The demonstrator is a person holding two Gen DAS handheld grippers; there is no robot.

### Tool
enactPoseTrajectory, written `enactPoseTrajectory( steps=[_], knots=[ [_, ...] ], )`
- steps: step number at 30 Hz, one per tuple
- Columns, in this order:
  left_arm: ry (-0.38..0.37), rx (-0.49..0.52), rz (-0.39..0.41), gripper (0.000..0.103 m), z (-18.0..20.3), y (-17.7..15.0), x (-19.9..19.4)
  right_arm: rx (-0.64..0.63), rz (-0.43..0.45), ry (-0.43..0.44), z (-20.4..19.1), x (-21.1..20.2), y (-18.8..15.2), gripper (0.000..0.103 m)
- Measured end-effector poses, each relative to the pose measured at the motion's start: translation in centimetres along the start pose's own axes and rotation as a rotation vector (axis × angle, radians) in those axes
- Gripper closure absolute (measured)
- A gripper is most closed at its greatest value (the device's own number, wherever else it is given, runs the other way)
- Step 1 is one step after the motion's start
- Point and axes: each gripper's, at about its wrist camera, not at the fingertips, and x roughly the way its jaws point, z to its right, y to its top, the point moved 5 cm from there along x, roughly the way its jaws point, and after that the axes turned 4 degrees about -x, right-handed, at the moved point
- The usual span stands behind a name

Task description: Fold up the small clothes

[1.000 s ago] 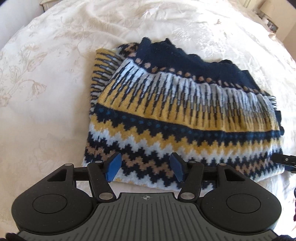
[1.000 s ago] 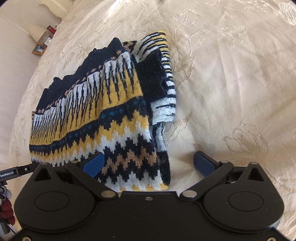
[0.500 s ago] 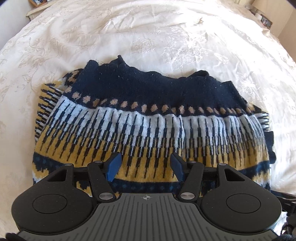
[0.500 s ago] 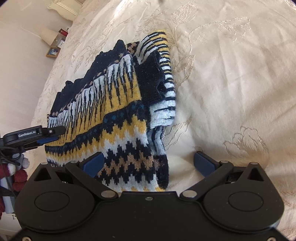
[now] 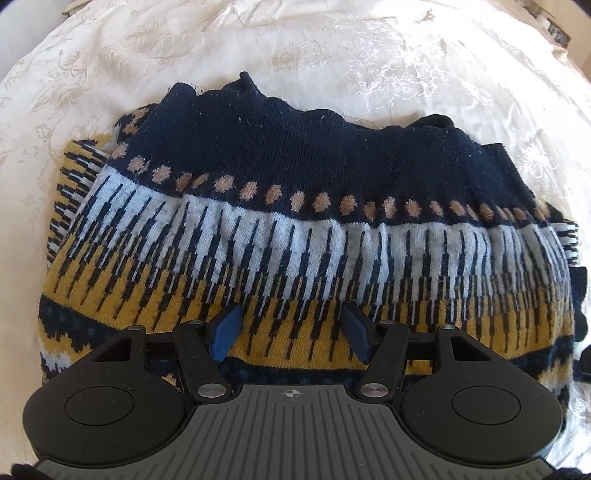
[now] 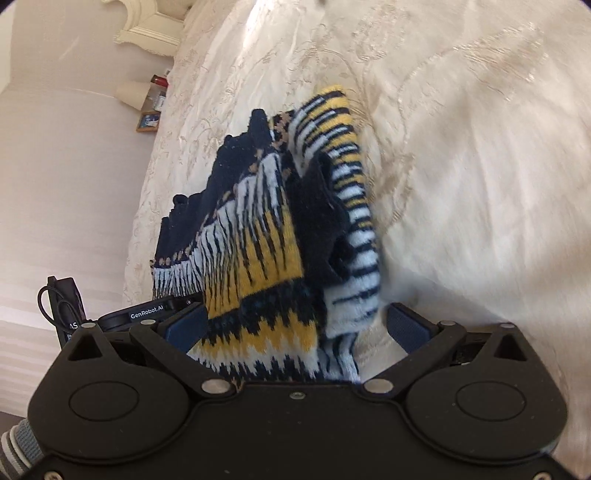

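A folded knitted sweater [image 5: 295,206], navy with white, yellow and tan patterns, lies on the cream bedspread [image 5: 332,48]. My left gripper [image 5: 291,332] hovers open low over its yellow band, with the blue pads [image 5: 226,332] apart and nothing pinched. In the right wrist view the sweater's [image 6: 258,236] short side end, with a striped sleeve folded over it, reaches in between the wide-open fingers of my right gripper [image 6: 297,328]. The left gripper [image 6: 147,315] shows at that view's left, over the sweater's near edge.
The embroidered bedspread [image 6: 461,184] spreads out on all sides of the sweater. Beyond the bed's far edge stand a pale wall, a cream headboard [image 6: 147,22] and a nightstand with a lamp [image 6: 131,94] and a picture frame [image 6: 147,122].
My left gripper has moved forward from the sweater's near hem to its yellow band. My right gripper has pushed in, so the sweater's end sits deeper between its fingers. Both stay open.
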Motion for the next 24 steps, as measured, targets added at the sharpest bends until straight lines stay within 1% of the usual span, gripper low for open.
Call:
enactPoseTrajectory(
  steps=[7,12,14,15,18,20,22,24],
  knots=[
    [0.015,0.002,-0.002,0.043,0.4,-0.1,0.6,-0.098,-0.027,0.037,-1.8,3.0,2.9,0.000],
    [0.015,-0.004,-0.014,0.045,0.4,-0.1,-0.1,-0.146,-0.041,0.044,-2.7,4.1,3.6,0.000],
    [0.002,-0.014,0.003,0.046,0.4,0.3,-1.0,-0.144,-0.047,0.047,-2.7,4.2,3.6,0.000],
    [-0.012,-0.013,0.024,0.046,0.5,0.8,-1.5,-0.143,-0.049,0.050,-2.7,4.2,3.6,0.000],
    [-0.013,0.021,0.065,0.046,1.0,2.1,-2.0,-0.139,-0.058,0.046,-2.9,4.0,3.4,0.000],
    [-0.001,0.036,0.062,0.046,1.3,3.2,-1.3,-0.127,-0.070,0.033,-2.9,3.8,3.3,0.000],
    [0.008,0.031,0.050,0.046,1.4,3.8,-0.3,-0.115,-0.078,0.021,-3.1,3.6,3.2,0.000],
    [0.017,0.015,0.027,0.045,1.3,4.4,1.1,-0.102,-0.075,0.014,-3.4,3.4,3.1,0.005]
  ],
)
